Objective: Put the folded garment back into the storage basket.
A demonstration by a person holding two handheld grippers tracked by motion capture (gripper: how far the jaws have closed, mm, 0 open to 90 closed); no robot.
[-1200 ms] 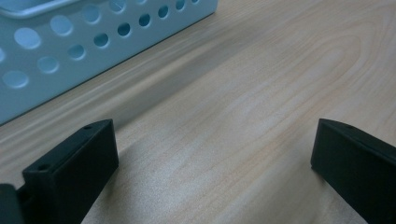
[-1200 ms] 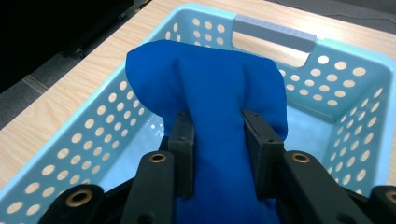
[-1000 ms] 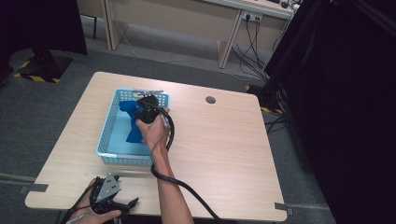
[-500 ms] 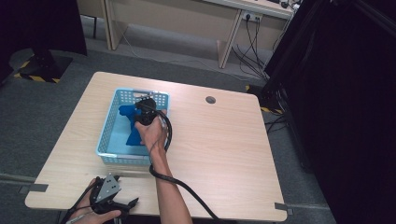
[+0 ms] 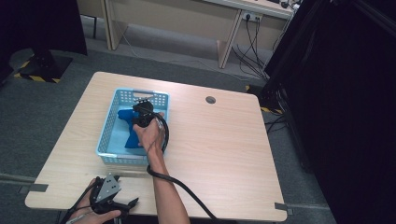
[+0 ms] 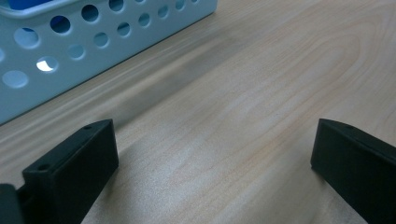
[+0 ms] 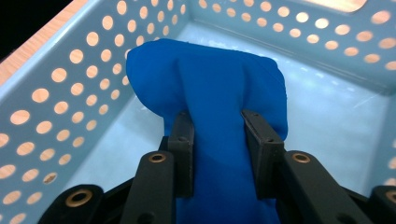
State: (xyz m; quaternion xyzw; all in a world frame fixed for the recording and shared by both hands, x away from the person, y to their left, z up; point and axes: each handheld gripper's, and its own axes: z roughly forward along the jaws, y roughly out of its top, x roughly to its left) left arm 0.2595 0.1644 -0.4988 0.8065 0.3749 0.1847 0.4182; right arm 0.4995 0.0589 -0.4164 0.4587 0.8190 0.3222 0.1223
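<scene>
A blue cloth (image 7: 219, 93) is pinched between the jaws of my right gripper (image 7: 218, 140), which is shut on it inside the light blue perforated basket (image 7: 60, 88). From above, the right gripper (image 5: 142, 113) sits low in the basket (image 5: 105, 135) over the blue cloth (image 5: 131, 138). My left gripper (image 5: 122, 205) rests at the table's near edge, held by a hand. In the left gripper view its jaws stand wide apart over bare wood, so the left gripper (image 6: 212, 158) is open and holds nothing.
The basket's near wall (image 6: 84, 51) stands just ahead of the left gripper. A round cable hole (image 5: 210, 100) lies in the wooden table (image 5: 224, 149) at the back right. A black cable (image 5: 187, 191) trails from the right gripper across the table.
The right gripper has sunk a little deeper into the basket with the blue cloth in it. The left gripper has stayed where it was.
</scene>
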